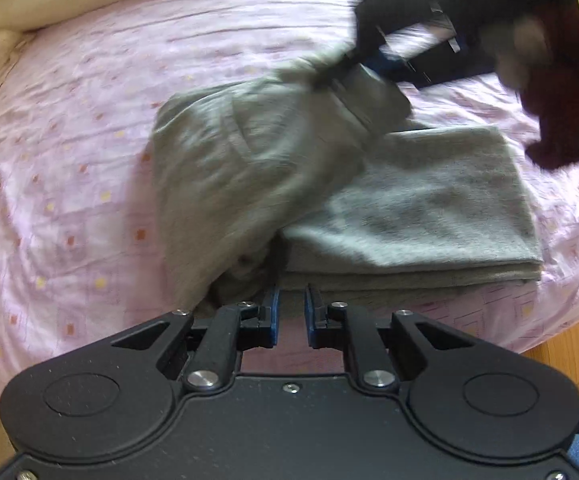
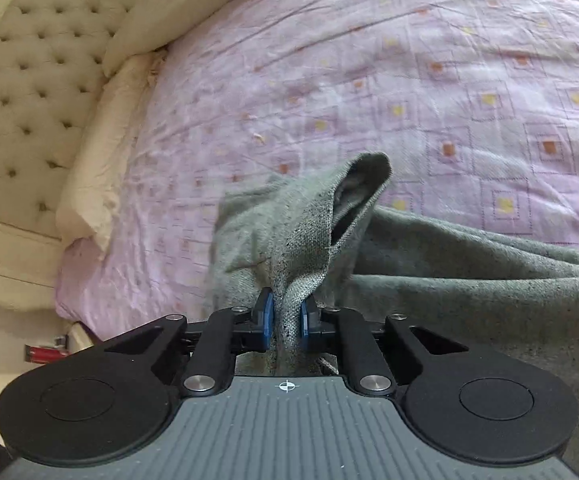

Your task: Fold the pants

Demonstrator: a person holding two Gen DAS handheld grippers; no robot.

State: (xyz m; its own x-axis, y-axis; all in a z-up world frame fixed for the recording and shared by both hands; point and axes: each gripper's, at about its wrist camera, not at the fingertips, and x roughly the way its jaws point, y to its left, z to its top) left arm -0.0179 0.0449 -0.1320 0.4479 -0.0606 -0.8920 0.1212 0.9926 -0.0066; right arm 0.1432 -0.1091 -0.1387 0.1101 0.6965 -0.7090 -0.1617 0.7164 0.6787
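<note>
Grey pants (image 1: 409, 208) lie part-folded on the pink bedspread (image 1: 69, 160). In the left wrist view my left gripper (image 1: 291, 300) is at the pants' near edge, jaws a little apart, with no cloth between them. My right gripper (image 1: 353, 64) shows blurred at the far side, lifting a fold of the pants. In the right wrist view my right gripper (image 2: 287, 308) is shut on a bunched edge of the grey pants (image 2: 301, 220), which rises from between the blue pads (image 2: 266, 312).
A cream tufted headboard (image 2: 29, 100) and cream pillows (image 2: 137, 28) stand at the head of the bed. A dark red sleeve (image 1: 561, 92) and a black item (image 1: 449, 64) are at the far right. The wooden floor (image 1: 569, 344) shows beyond the bed edge.
</note>
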